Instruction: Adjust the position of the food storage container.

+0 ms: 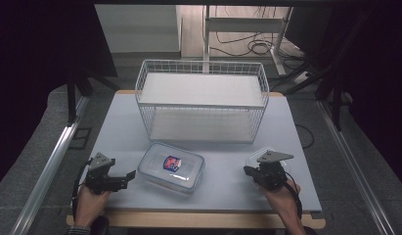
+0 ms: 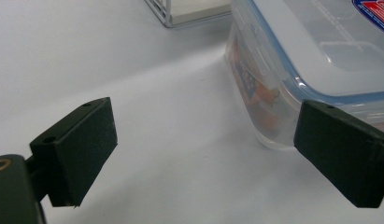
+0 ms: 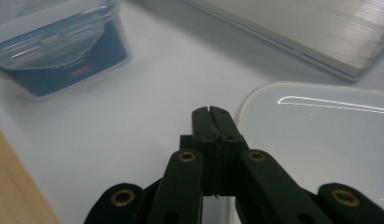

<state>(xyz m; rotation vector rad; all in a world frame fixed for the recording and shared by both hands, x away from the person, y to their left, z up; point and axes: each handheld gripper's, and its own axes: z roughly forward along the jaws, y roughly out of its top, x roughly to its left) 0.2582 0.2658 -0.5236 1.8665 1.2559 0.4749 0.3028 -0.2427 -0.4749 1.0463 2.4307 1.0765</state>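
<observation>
Both grippers (image 1: 131,174) (image 1: 247,171) were black, each with 2 jaws, brass-ringed screw holes, grey 3-cornered top plates, and trailing black cables.

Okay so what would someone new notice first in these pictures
The white wire basket stands at the table's far middle. In front of it lies a clear lidded food container with a red and blue label. The open left gripper sits just left of it, and the shut right gripper rests beside a small translucent container.
</observation>
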